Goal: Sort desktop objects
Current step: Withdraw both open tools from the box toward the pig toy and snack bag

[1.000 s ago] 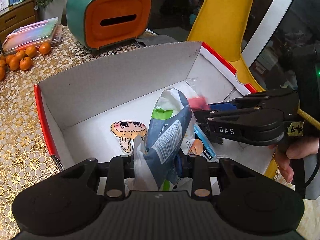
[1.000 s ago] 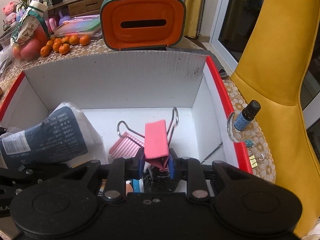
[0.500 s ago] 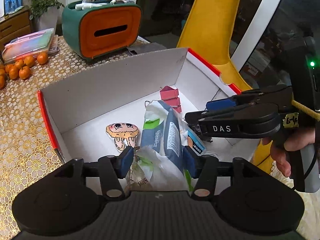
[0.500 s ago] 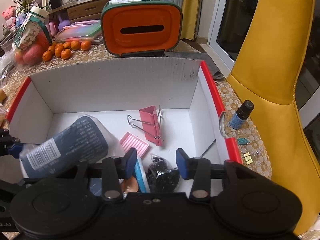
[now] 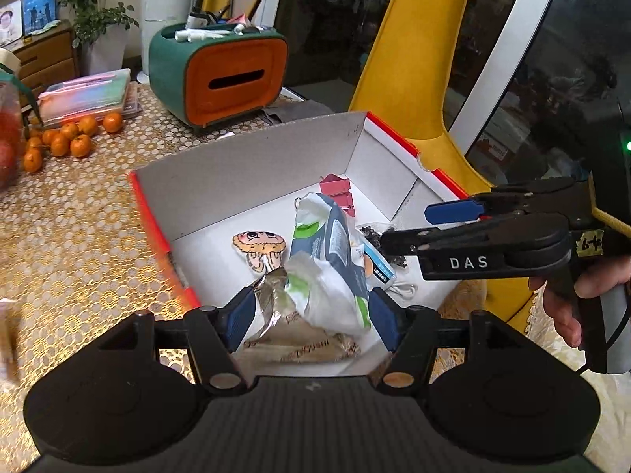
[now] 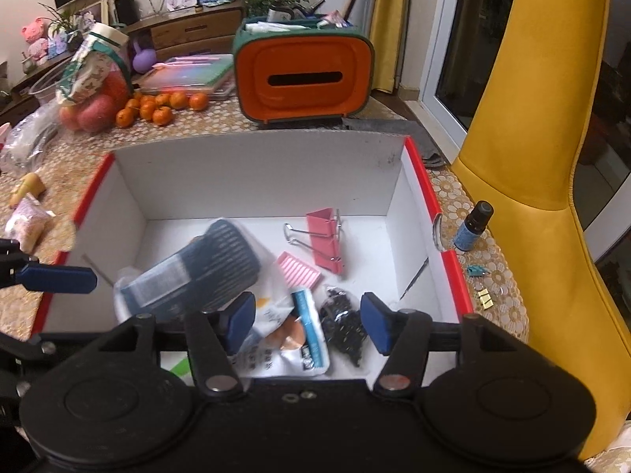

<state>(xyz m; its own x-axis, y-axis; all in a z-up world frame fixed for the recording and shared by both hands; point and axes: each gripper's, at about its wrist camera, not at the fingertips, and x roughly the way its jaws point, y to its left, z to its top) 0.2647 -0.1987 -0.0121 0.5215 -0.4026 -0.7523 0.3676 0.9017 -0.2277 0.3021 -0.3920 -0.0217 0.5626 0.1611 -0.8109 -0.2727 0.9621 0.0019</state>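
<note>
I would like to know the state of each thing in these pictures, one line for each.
Left tongs: opening, wipes pack between the pads, not pressed.
Right tongs: opening, nothing held.
Wipes pack: lying in the box, crumpled.
Pink binder clip: on the box floor, handles folded out.
Box: open on top.
Small dark bottle: upright, capped, outside the box.

The left gripper (image 5: 309,321) is showing a ribbed black body with two round housings, blue pads (image 5: 240,315) and silver rivets. The right gripper (image 5: 414,222), seen side-on, is wearing white "DAS" lettering, a yellow handwritten label, a glowing green light and a yellow cable.
</note>
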